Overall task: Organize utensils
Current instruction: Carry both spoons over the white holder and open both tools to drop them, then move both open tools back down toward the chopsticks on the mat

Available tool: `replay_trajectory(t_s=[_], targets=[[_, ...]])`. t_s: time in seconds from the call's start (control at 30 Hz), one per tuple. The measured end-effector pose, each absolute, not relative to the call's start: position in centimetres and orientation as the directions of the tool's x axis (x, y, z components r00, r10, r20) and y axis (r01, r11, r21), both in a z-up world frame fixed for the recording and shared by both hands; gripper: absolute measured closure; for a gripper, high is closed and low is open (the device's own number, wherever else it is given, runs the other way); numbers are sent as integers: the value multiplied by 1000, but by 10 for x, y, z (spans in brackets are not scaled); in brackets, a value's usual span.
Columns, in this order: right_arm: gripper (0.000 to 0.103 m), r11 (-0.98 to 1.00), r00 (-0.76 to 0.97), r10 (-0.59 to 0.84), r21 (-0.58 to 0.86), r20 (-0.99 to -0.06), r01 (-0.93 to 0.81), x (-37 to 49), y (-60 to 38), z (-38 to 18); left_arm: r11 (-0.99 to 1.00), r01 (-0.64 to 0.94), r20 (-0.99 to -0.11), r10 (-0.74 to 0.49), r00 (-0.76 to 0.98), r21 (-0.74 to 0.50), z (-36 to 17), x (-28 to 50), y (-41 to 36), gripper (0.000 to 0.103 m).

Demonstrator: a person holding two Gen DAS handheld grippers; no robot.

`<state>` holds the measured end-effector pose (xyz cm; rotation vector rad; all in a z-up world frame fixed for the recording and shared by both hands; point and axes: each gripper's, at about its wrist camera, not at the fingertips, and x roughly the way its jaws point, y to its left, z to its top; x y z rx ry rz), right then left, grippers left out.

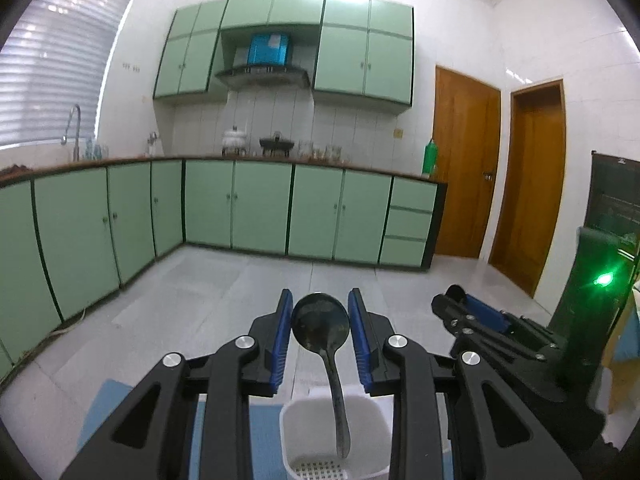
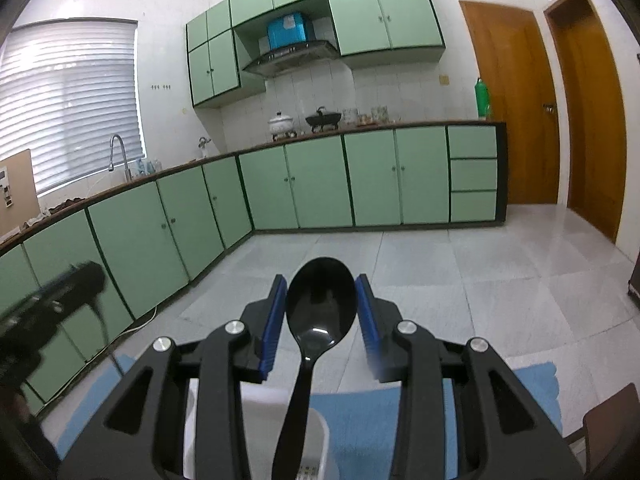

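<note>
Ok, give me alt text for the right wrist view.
The right gripper grips a black plastic spoon by its bowl, handle hanging into a white utensil holder on a blue mat. Green kitchen cabinets stand behind.

A blue mat [image 2: 528, 392] is spread over the carrying surface, whose own material is hidden under it in both wrist views. A white perforated utensil holder [image 1: 298, 428] is stood directly on the mat, near its far edge, beyond which the pale tiled floor [image 2: 460, 280] is seen. At the right, the mat's wavy edge is bordered by a brown surface [image 2: 612, 424].
</note>
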<state>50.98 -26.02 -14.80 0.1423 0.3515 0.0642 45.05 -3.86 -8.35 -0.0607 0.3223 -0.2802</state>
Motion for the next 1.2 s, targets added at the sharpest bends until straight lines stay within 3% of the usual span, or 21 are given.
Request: replay_trajectory(t_s=[0.07, 0.13, 0.33, 0.47, 0.6, 0.97, 1.2], targets=[[66, 985, 928, 107, 162, -356, -52, 508, -260, -151, 958, 261, -327, -285, 901, -116, -88, 456, -38, 74], [53, 984, 919, 119, 169, -375, -59, 504, -262, -150, 958, 258, -333, -287, 898, -129, -90, 453, -35, 72], [52, 973, 919, 119, 229, -376, -32, 477, -276, -140, 961, 246, -320, -273, 907, -123, -82, 425, -23, 57], [28, 973, 902, 95, 231, -421, 6, 441, -285, -140, 964, 231, -343, -263, 902, -132, -81, 394, -14, 38], [17, 976, 882, 89, 216, -464, 15, 390, -284, -154, 961, 224, -385, -270, 883, -160, -95, 350, -6, 19], [15, 991, 746, 44, 121, -664, 49, 251, -248, -233, 984, 152, -645, -175, 744, -93, -189, 248, 3, 16], [29, 994, 682, 83, 109, -726, -4, 212, -219, -260, 989, 142, -718, -117, 687, -26, -221, 214, 6, 16]])
